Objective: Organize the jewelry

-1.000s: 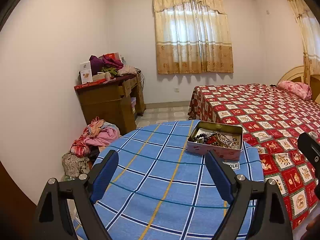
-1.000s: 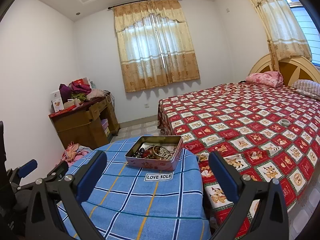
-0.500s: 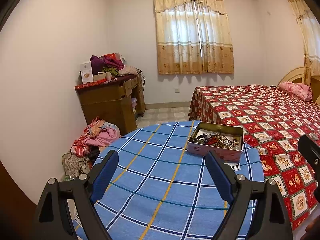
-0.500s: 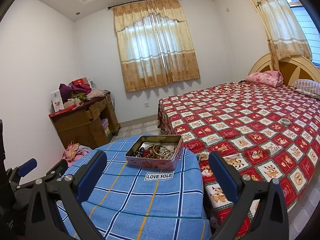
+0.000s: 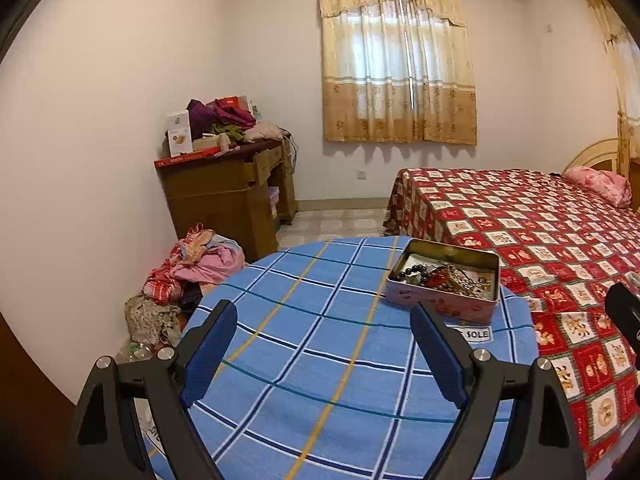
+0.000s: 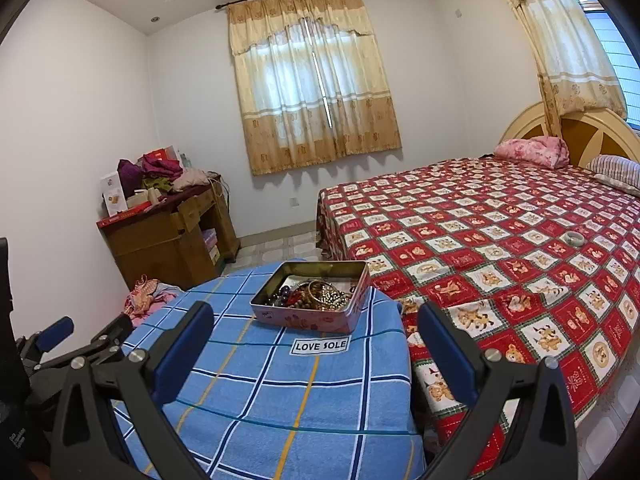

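A pink open tin (image 5: 442, 304) (image 6: 312, 318) holds a tangle of jewelry (image 5: 440, 278) (image 6: 316, 294): dark beads, red beads and gold bangles. It stands at the far right of a round table under a blue checked cloth (image 5: 320, 360) (image 6: 280, 380). My left gripper (image 5: 324, 350) is open and empty, above the near part of the table, short of the tin. My right gripper (image 6: 314, 346) is open and empty, nearer than the tin, just above the cloth's "LOVE SOLE" label (image 6: 320, 346). A pale ring-shaped object (image 6: 576, 237) lies on the bed.
A bed with a red patterned cover (image 6: 500, 240) (image 5: 540, 232) runs along the right of the table. A wooden desk piled with clothes and boxes (image 5: 228, 184) (image 6: 168, 232) stands at the left wall. A clothes heap (image 5: 192, 264) lies on the floor beside it.
The left wrist view has shifted very slightly; the tin sits a touch more to the right. Both grippers stay open and empty. Nothing on the table has moved.
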`<action>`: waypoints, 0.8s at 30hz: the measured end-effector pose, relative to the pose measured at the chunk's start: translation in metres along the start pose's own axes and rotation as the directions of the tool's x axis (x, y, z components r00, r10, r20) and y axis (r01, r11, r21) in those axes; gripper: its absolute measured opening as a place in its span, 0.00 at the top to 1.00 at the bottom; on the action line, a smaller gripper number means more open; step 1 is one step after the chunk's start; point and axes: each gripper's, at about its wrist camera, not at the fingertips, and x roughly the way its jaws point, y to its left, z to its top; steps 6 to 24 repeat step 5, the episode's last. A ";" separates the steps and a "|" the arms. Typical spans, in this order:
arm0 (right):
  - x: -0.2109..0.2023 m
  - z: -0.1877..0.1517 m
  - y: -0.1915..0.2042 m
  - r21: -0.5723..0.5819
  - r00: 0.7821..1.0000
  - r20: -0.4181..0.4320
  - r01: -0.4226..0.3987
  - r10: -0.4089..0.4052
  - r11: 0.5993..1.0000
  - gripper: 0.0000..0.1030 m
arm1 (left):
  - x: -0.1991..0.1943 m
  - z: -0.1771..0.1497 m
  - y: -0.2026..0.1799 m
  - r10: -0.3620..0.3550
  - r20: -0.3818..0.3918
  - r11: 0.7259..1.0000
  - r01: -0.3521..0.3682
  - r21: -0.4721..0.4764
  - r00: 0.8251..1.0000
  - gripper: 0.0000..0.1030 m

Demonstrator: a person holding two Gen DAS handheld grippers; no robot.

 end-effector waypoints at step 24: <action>0.010 0.000 0.004 -0.008 1.000 -0.014 0.010 -0.010 1.000 0.00 | 0.001 0.004 0.002 -0.001 0.039 1.000 0.001 0.002 0.999 0.14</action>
